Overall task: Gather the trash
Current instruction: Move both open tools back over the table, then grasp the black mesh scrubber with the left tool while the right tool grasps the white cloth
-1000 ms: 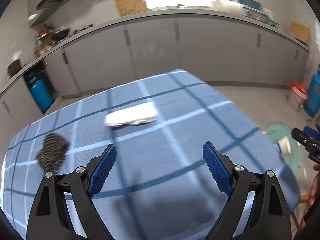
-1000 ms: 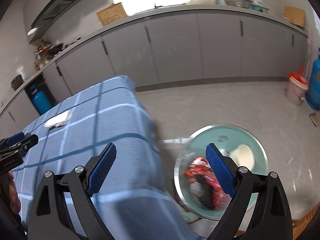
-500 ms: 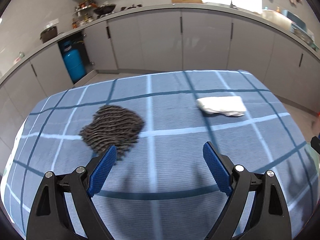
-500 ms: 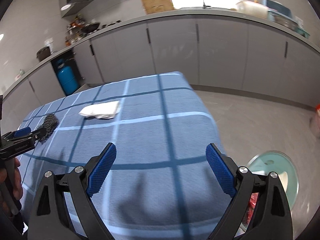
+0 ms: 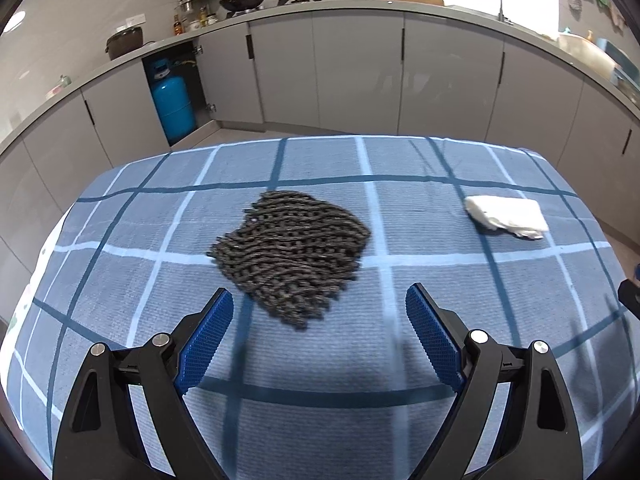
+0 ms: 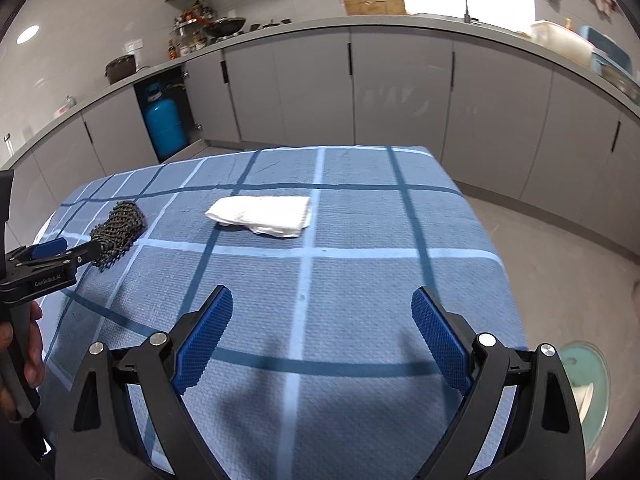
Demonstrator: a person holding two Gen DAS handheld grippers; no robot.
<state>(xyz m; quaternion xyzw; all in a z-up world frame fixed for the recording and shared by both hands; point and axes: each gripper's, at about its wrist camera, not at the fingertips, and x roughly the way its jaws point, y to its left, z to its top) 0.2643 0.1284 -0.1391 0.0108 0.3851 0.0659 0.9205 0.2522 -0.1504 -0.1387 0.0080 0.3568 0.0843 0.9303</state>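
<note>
Left wrist view, left tool: blue pads wide apart, nothing between them, held above the near part of the desk.
Desk: covered by a blue cloth with light and dark check lines.
Dark knitted piece: flat on the cloth just beyond the left tool's pads, its near edge between their tips, not touched.
White crumpled tissue: further back and to the right on the cloth, well apart from the knitted piece.
Right edge: a black bit of the right tool shows at the frame border.
Far: grey cabinets under a worktop, a blue gas cylinder in an open bay.
Right wrist view, right tool: pads wide apart, empty, over the near half of the cloth.
Green bin: on the floor at the lower right, beside the desk; contents unclear.
Tissue: beyond the pads, slightly left of centre.
Left side: a hand grips the left tool, whose tip sits over the knitted piece.
</note>
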